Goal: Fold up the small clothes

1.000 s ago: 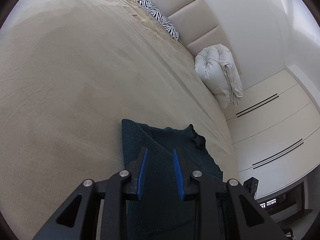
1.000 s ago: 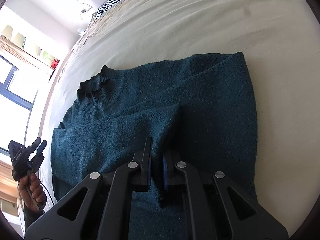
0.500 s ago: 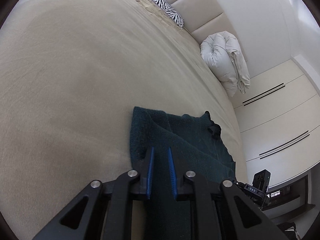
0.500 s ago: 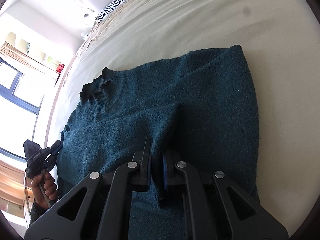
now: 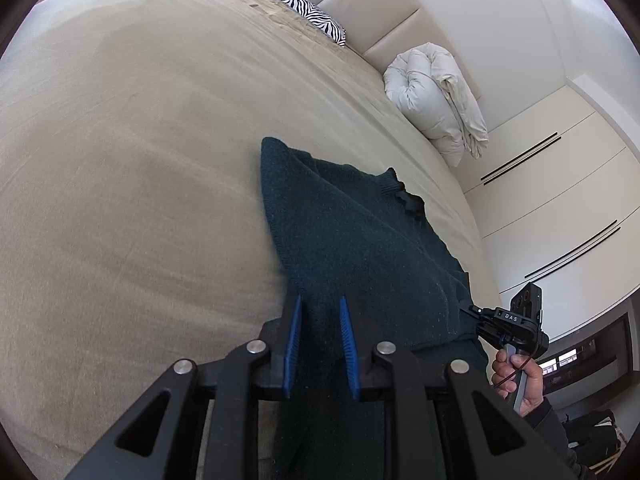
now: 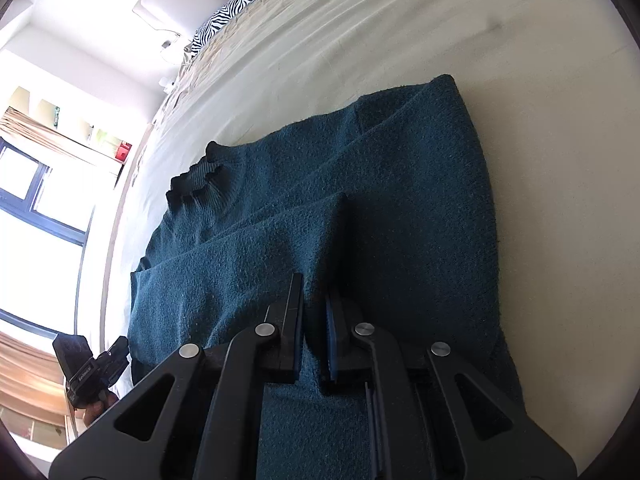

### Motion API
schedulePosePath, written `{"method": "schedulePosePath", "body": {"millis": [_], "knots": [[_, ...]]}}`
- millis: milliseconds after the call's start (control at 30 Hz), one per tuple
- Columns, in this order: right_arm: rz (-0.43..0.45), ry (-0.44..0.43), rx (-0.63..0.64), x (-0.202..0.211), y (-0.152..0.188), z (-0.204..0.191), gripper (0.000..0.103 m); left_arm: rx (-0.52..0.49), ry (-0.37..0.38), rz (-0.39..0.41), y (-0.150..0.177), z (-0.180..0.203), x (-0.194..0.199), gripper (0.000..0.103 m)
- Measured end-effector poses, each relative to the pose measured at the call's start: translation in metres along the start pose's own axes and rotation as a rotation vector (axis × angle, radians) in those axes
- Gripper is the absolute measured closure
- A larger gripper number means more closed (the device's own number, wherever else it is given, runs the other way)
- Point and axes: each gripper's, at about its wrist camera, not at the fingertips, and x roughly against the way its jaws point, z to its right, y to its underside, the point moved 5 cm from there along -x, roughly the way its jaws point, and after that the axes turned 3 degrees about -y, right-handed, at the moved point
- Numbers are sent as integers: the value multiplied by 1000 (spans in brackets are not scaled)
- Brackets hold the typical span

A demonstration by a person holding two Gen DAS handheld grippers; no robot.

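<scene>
Currently, per both wrist views:
Sweater: dark teal knit sweater point(image 6: 360, 208) lies on the bed point(image 5: 132, 184), near its edge, partly folded, with one flap laid across the body; ribbed collar point(image 6: 200, 184) points toward the headboard side.
Right gripper: right gripper point(image 6: 314, 312) is clenched on a raised ridge of the sweater fabric, which is pinched between its jaws; in the left wrist view the same tool point(image 5: 508, 324) sits at the garment's far edge, held by a hand point(image 5: 520, 380).
Left gripper: left gripper point(image 5: 320, 320) stands over the sweater's near edge; its blue pads point(image 5: 294, 340) are apart with knit visible between them, the jaws having just been opening slightly. Whether the pads press the fabric cannot be told.
Background: zebra-print pillow point(image 5: 300, 4) and rolled white duvet point(image 5: 436, 96) lie well apart from the sweater, by the padded headboard point(image 5: 380, 12).
</scene>
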Motion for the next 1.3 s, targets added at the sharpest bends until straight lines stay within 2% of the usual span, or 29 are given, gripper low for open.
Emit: {"method": "schedulePosePath", "body": {"millis": [267,433,567,867,933,1000,1067,1167,1200,1233,1300], "knots": [[16,74,70,2,-1,-10,95,-51,-40,-13,22,8,-3,82],[61,100,113,9,-8,-19,95,-80,-59,-18,30,7,0,82],[5,128,106,-3,-6,-12,95,-63,-53,-24,33,1,-3,81],[33,77,35,2,-1,1,94,-32,-48,-25,31,-1,5,80],[29,44,-17,4,-1,7,94,-18,-56,-14,31,-1,12,73],[41,35,-51,12,1,12,92,-6,-68,4,36,-1,24,50],[70,46,-68,27,8,17,87,0,-67,20,45,0,40,44],[140,54,-71,63,28,25,74,10,-62,39,67,1,69,44],[163,56,-68,77,37,27,67,14,-57,42,75,2,78,43],[184,59,-69,90,46,30,52,13,-56,40,84,3,86,43],[232,61,-72,119,68,37,45,6,-60,27,105,7,100,40]]}}
